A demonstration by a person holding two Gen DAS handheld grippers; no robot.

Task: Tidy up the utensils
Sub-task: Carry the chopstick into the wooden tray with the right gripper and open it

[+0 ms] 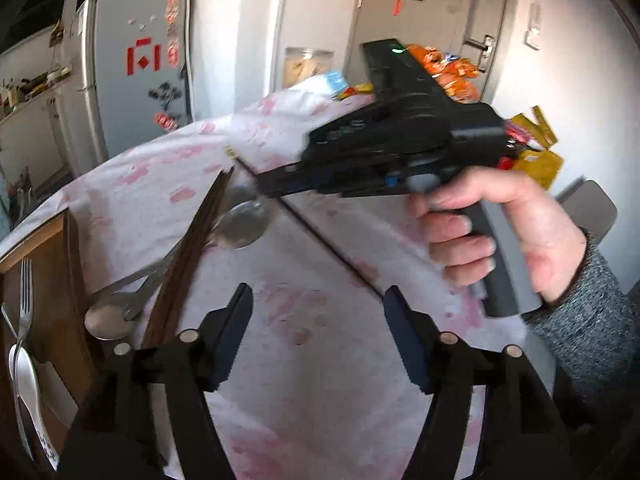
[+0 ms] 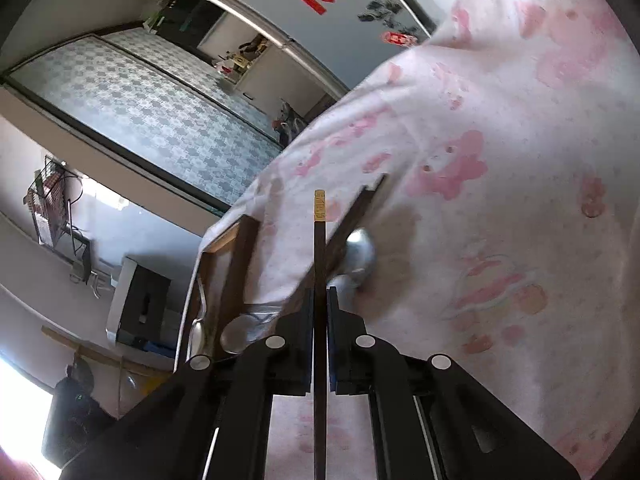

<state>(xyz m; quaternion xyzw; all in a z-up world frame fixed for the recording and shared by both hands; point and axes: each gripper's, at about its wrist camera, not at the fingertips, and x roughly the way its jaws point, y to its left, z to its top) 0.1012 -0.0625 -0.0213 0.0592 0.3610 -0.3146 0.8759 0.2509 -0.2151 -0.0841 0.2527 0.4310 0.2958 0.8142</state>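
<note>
Over at the table's left edge sits a wooden tray (image 1: 60, 276) — a fork (image 1: 25, 292) and a white spoon (image 1: 28, 384) lie in its near compartment. Two metal spoons (image 1: 240, 224) and a bundle of dark chopsticks (image 1: 192, 248) lie on the pink-patterned tablecloth (image 1: 320, 360) just beside the tray's right wall, one spoon bowl (image 1: 105, 322) close against it. The left gripper (image 1: 318, 336) hangs with its jaws spread wide and nothing between them, over bare cloth. The right gripper (image 2: 320, 340) is pinched tight on a single dark chopstick (image 2: 319, 264) with a gold tip, lifted above the pile. A hand (image 1: 508, 236) grips its handle. Snack packets (image 1: 452, 72) crowd the far edge — the middle of the table is open.
</note>
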